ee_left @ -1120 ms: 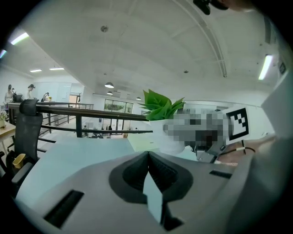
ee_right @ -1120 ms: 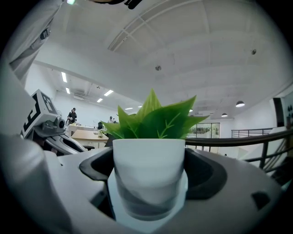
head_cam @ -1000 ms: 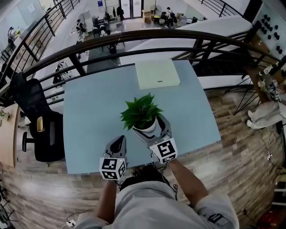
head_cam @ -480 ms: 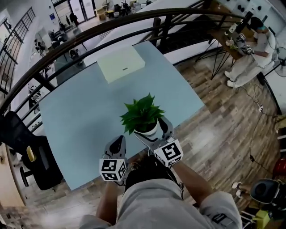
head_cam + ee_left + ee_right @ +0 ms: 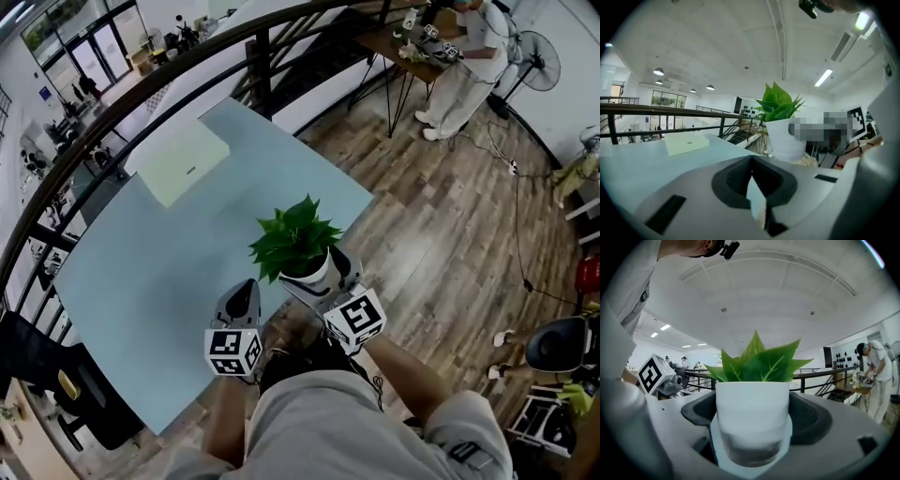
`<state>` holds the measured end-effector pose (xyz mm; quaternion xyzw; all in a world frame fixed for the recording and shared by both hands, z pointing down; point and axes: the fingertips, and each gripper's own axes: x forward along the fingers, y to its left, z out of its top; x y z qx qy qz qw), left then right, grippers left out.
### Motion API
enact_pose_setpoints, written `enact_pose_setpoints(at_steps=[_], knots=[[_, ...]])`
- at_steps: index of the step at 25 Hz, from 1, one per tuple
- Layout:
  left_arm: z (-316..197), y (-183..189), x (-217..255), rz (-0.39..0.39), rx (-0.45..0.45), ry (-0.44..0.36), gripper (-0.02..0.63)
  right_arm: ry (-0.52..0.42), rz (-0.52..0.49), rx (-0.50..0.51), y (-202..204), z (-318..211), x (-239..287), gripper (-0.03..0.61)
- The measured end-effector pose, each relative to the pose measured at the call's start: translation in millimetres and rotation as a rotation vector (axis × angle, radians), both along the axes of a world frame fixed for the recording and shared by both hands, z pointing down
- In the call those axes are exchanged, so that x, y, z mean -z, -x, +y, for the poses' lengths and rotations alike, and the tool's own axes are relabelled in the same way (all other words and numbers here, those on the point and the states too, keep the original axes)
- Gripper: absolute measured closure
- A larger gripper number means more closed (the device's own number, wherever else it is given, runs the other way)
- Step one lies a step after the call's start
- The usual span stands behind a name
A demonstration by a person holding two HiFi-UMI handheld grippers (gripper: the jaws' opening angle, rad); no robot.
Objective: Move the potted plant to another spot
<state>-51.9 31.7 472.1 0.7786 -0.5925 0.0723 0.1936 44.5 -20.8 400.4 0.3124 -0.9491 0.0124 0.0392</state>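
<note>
The right tongs [image 5: 316,277] grip the potted plant [image 5: 295,236] by its white pot, lifted near the edge of the table [image 5: 169,253]. The left tongs [image 5: 247,289] are closed and empty. Pickup looks done; setting it down elsewhere remains.

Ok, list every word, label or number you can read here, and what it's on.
None readable.
On the pale box on the table: a small dark mark, too small to read.
On the left claw cube and the right claw cube: square marker patterns, no words.
</note>
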Motion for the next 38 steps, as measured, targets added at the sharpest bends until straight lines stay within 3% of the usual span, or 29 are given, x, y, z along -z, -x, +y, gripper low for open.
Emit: enact_pose_setpoints(at_steps=[5,14,26,38], knots=[[-26,-53,1,-0.004,-0.073,-0.003,0.601,-0.017,0.009,-0.059,-56,-19,7,0.101],[-75,-143,-3,-0.015,-0.117,0.013,0.601,0.012,0.004,-0.128,-160,-66,-7,0.101],[-82,-147,-29,-0.024,-0.030,0.069,0.601,0.071,-0.012,-0.056,-164,-93,-40,0.101],[-168,-102,-51,-0.010,0.012,0.114,0.601,0.123,0.046,-0.016,-126,-186,-64,0.101]])
